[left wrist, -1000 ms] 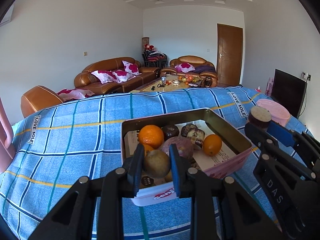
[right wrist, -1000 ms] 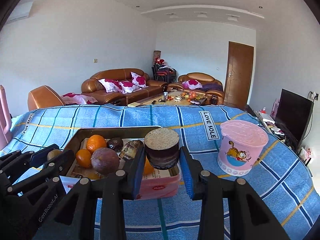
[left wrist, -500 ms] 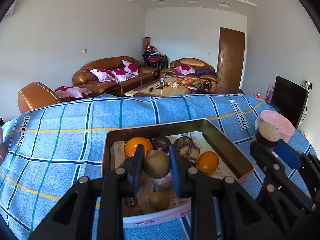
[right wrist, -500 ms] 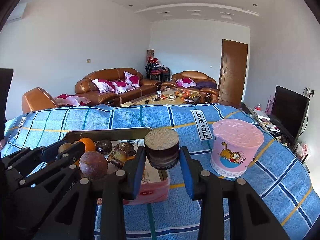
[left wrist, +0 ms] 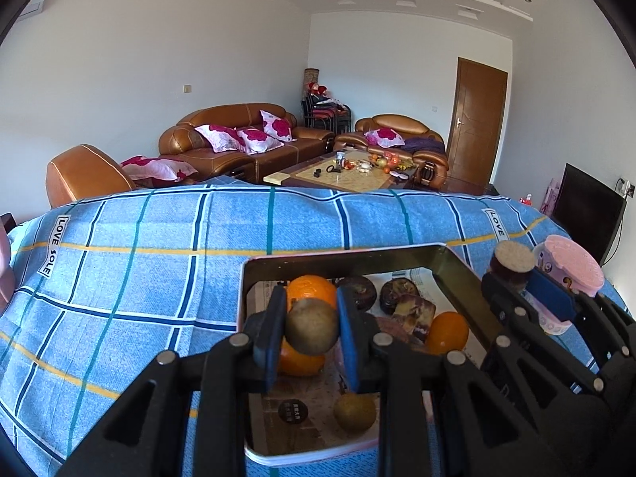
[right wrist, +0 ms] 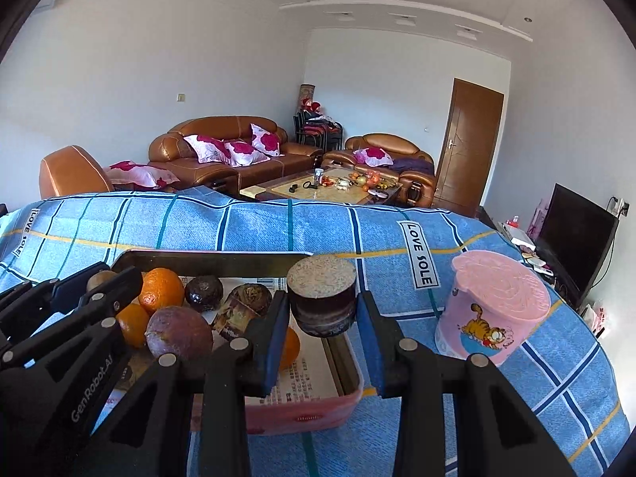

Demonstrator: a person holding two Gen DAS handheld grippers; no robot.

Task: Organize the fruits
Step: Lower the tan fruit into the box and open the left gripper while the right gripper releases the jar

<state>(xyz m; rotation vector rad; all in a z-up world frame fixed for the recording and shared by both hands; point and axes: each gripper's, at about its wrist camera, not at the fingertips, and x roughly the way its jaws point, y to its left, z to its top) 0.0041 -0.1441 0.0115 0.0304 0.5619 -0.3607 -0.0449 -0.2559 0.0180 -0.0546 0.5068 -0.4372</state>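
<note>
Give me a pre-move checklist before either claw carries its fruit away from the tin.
1. Left claw shut on the brown round fruit: ok.
2. Right claw shut on the dark cut fruit piece: ok.
3. Brown round fruit lifted off the tin: ok.
4. Pink Garfield cup upright, standing apart from the tin: ok.
5. Cup open to take fruit: not ok, pink top covers it.
6. Blue checked cloth flat along the path: ok.

Blue checked cloth (right wrist: 254, 230) with yellow, white and teal lines; pink cup (right wrist: 493, 318) printed with an orange cartoon cat; orange tangerines (left wrist: 312, 290); pink tin (right wrist: 302, 413); brown sofa (left wrist: 238, 147) with magenta-flowered cushions
</note>
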